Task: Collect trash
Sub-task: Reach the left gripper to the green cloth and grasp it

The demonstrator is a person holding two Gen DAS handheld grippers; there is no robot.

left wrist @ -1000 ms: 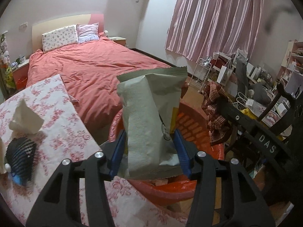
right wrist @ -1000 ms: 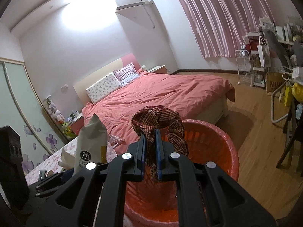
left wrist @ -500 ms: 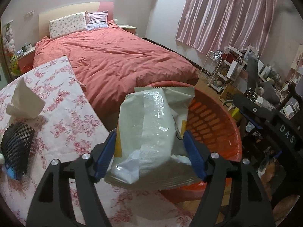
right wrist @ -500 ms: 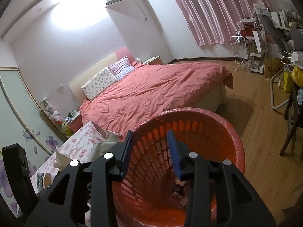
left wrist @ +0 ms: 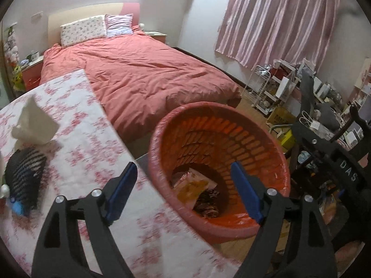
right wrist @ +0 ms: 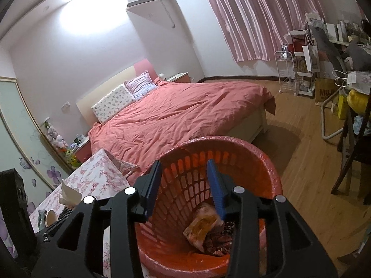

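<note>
Left wrist view: left hand-held gripper (left wrist: 183,190) angled down over orange basket (left wrist: 276,143), jaws just widening, nothing between.

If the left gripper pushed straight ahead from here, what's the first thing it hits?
Probably the orange basket: the left gripper, jaws open and empty, points down into its mouth, so it likely meets the wrapper at the bottom or the inner wall. Depth is unclear.
</note>
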